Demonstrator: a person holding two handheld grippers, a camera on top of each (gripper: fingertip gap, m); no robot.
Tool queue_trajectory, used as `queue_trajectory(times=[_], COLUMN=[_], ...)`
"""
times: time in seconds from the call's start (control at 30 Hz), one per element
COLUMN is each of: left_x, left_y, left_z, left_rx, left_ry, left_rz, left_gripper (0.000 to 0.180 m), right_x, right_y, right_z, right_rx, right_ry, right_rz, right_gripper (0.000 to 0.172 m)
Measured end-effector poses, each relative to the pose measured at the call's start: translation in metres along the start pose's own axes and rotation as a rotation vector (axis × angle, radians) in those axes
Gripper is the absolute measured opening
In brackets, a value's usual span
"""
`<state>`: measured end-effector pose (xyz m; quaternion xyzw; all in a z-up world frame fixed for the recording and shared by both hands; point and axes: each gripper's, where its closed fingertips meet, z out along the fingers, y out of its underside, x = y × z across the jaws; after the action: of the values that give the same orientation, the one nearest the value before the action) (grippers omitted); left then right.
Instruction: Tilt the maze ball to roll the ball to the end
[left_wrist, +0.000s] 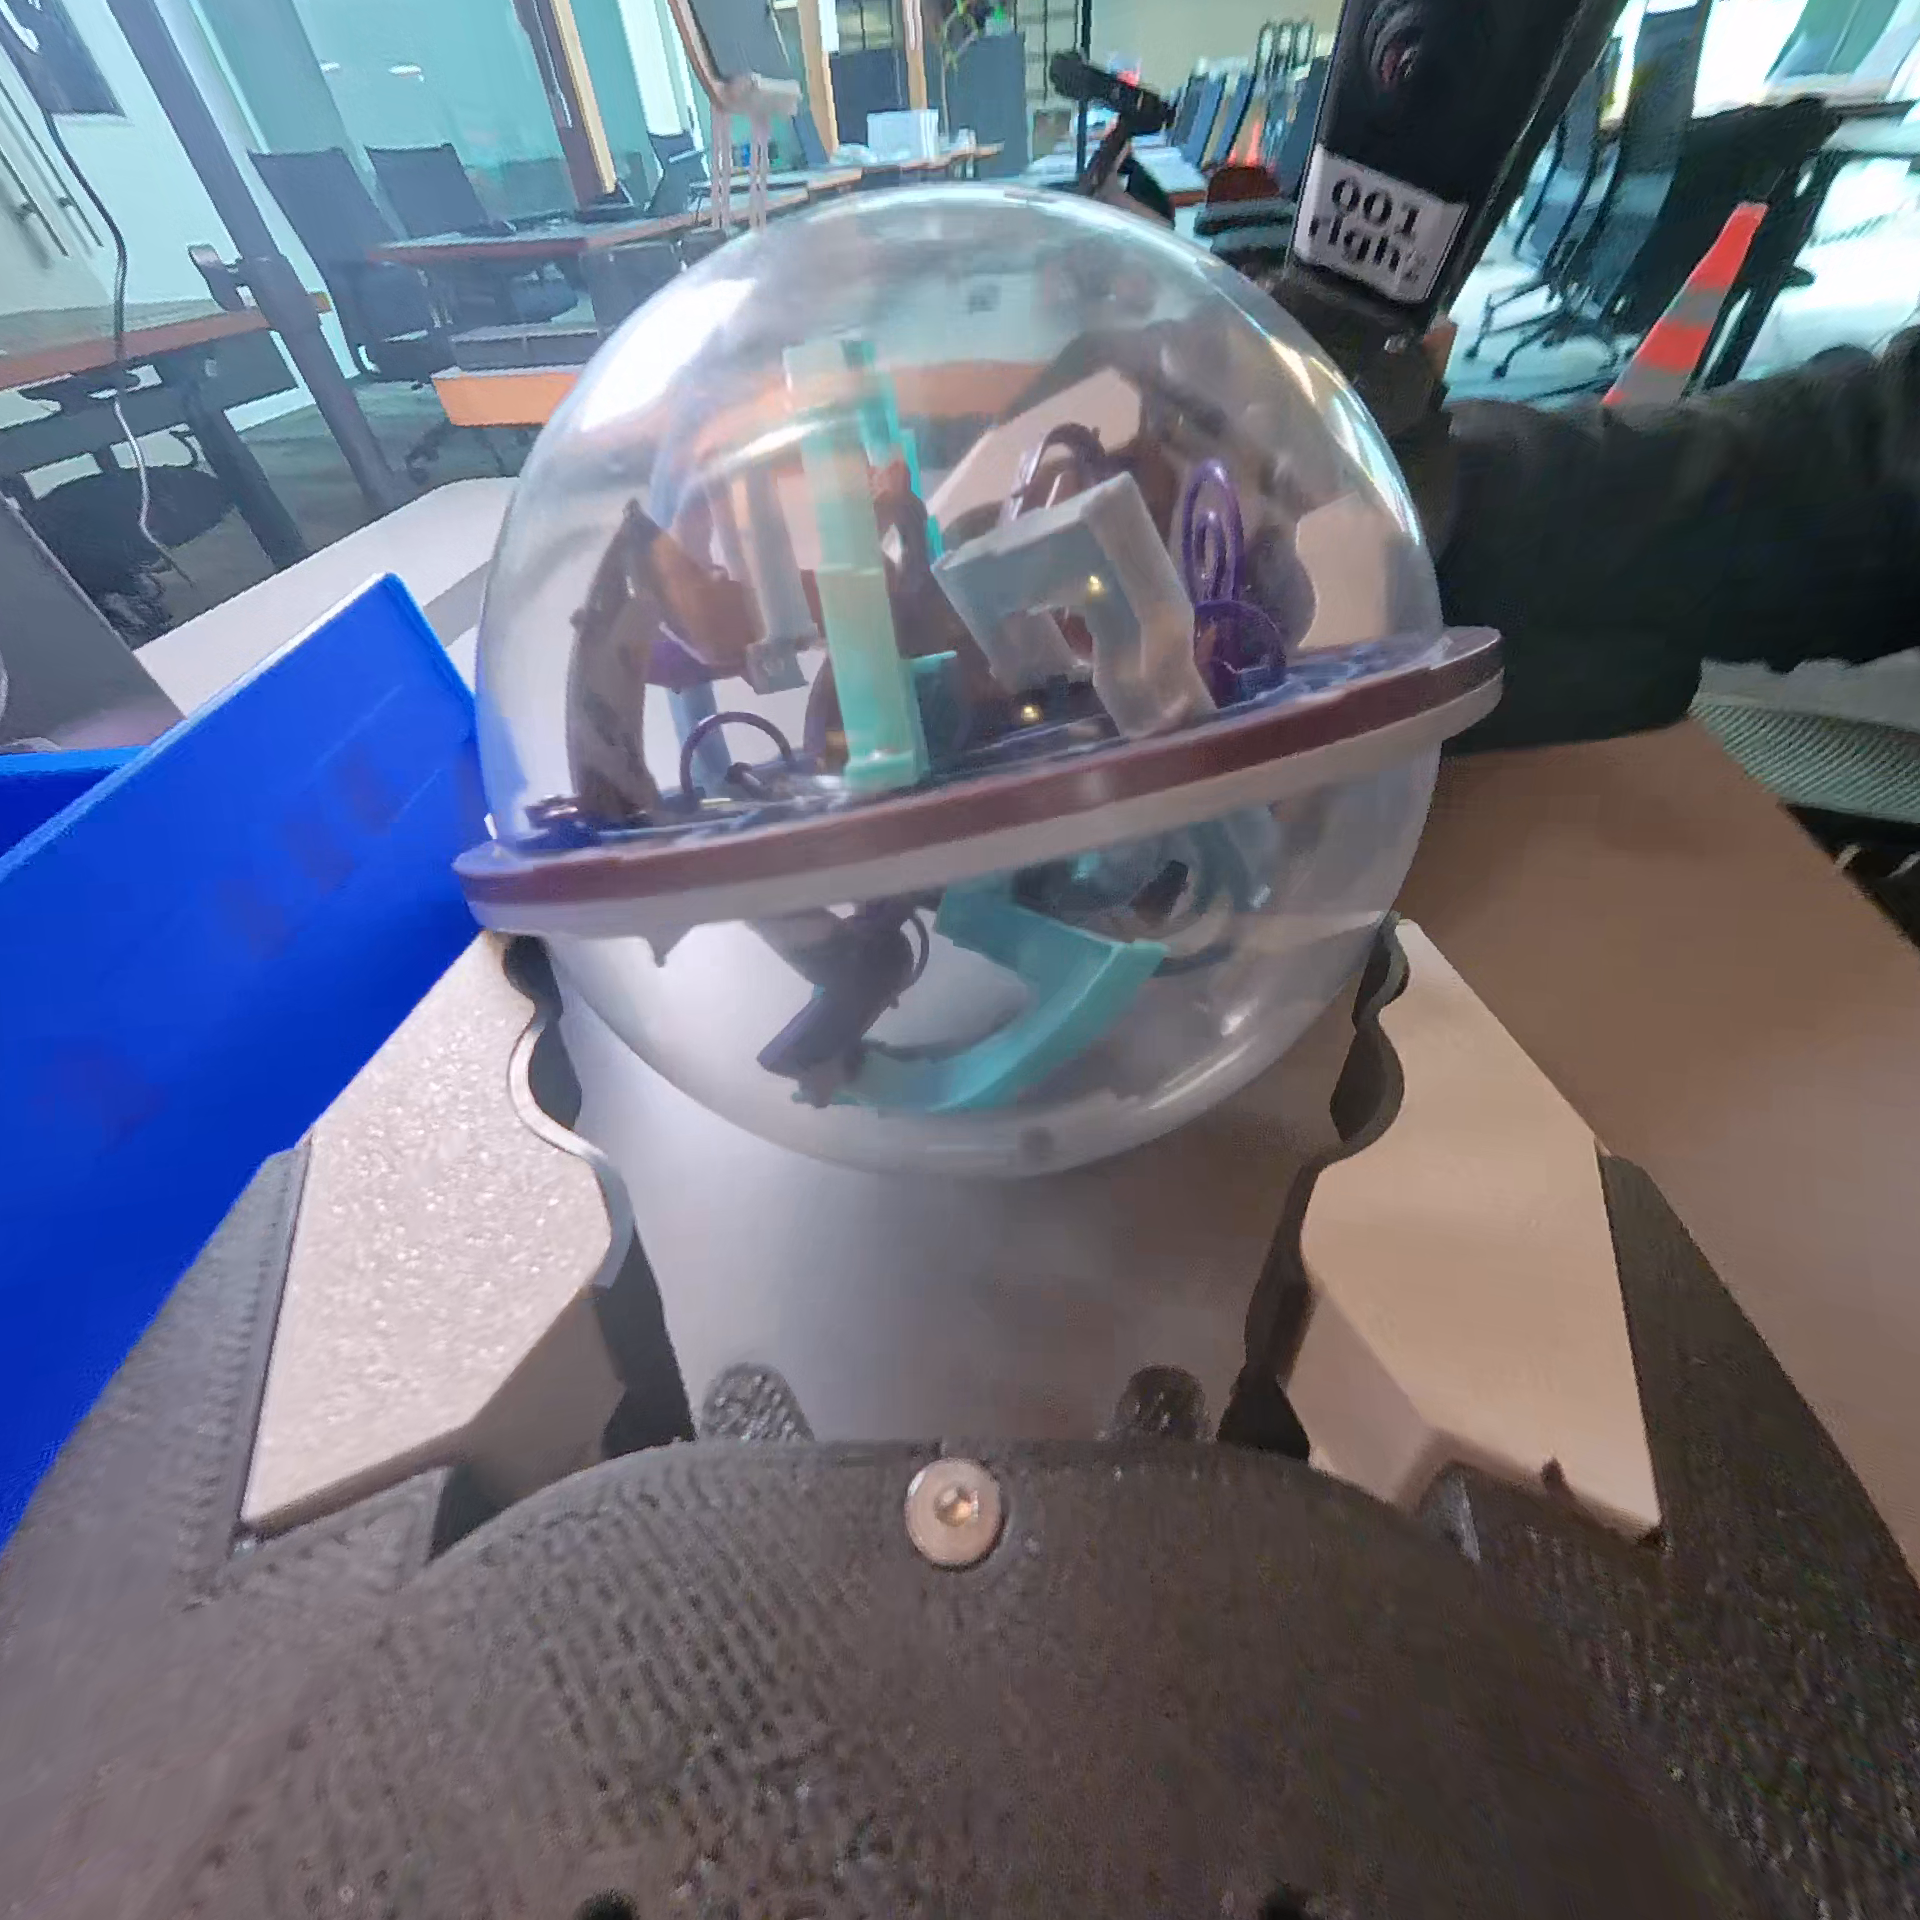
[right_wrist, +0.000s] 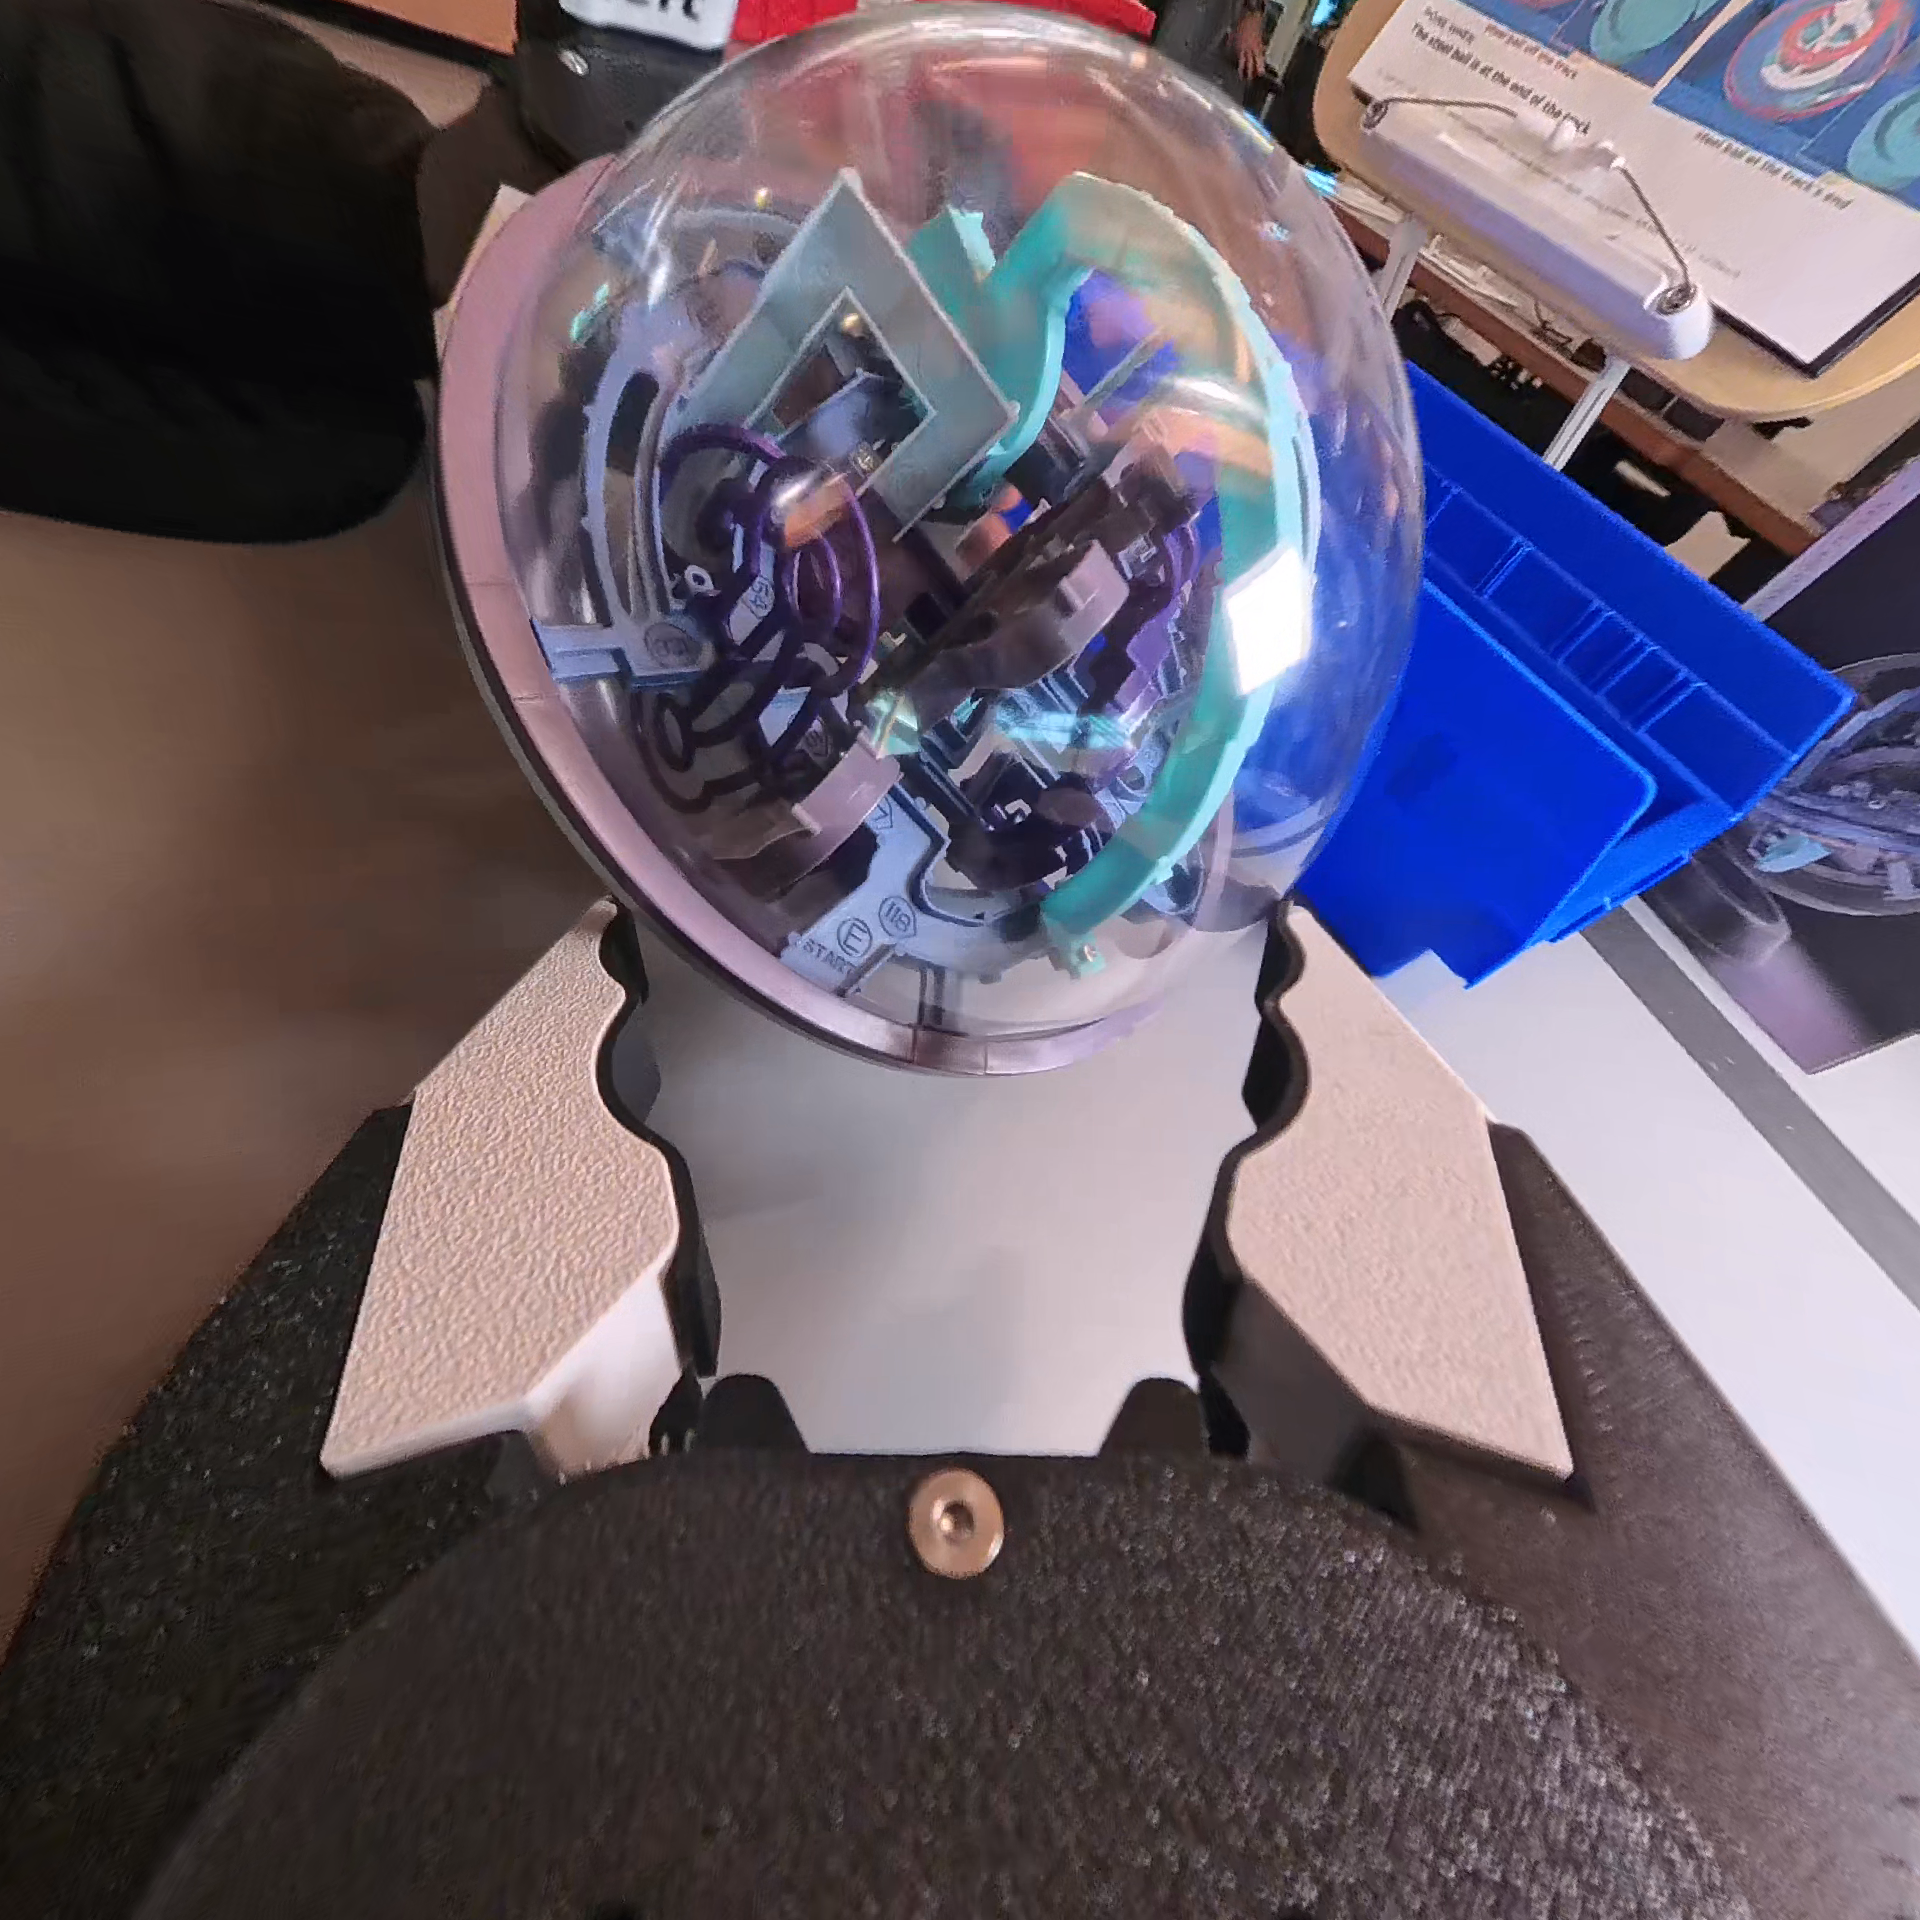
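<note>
The maze ball is a clear sphere with teal, grey and purple tracks inside and a dark band round its middle. My left gripper is shut on its lower half, with both pads against the shell and the band nearly level. In the right wrist view the maze ball is tilted, its band running down to the left. My right gripper is shut on it, with one fingertip at the band and the other at the dome. I cannot pick out the small steel ball for sure.
A blue bin stands close to the ball, also in the right wrist view. A second maze ball lies beyond it. A dark sleeve and the right gripper's body are behind the ball. A brown tabletop lies below.
</note>
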<state>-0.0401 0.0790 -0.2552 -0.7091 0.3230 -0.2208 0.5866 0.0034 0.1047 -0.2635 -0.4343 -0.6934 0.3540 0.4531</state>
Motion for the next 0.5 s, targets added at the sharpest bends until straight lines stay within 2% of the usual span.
queue_trajectory(times=[0.17,0.27,0.4,0.5], left_x=[-0.008,-0.008,-0.005,-0.002], left_y=[0.02,0.017,-0.002,-0.015], left_z=[-0.009,-0.027,-0.052,-0.058], left_rx=[-0.121,-0.078,0.042,0.131], left_ry=[-0.025,0.017,0.07,0.089], left_rz=[0.098,0.058,-0.062,-0.137], left_gripper=[0.138,0.129,0.137,0.138], right_x=[0.003,0.0,-0.007,-0.01], right_y=[0.006,0.003,-0.005,-0.006], right_z=[0.001,0.0,-0.001,0.001], right_rx=[-0.045,-0.036,0.011,0.015], right_ry=[0.065,0.075,0.04,0.024], right_rz=[-0.145,-0.209,-0.18,-0.168], right_gripper=[0.107,0.097,0.094,0.092])
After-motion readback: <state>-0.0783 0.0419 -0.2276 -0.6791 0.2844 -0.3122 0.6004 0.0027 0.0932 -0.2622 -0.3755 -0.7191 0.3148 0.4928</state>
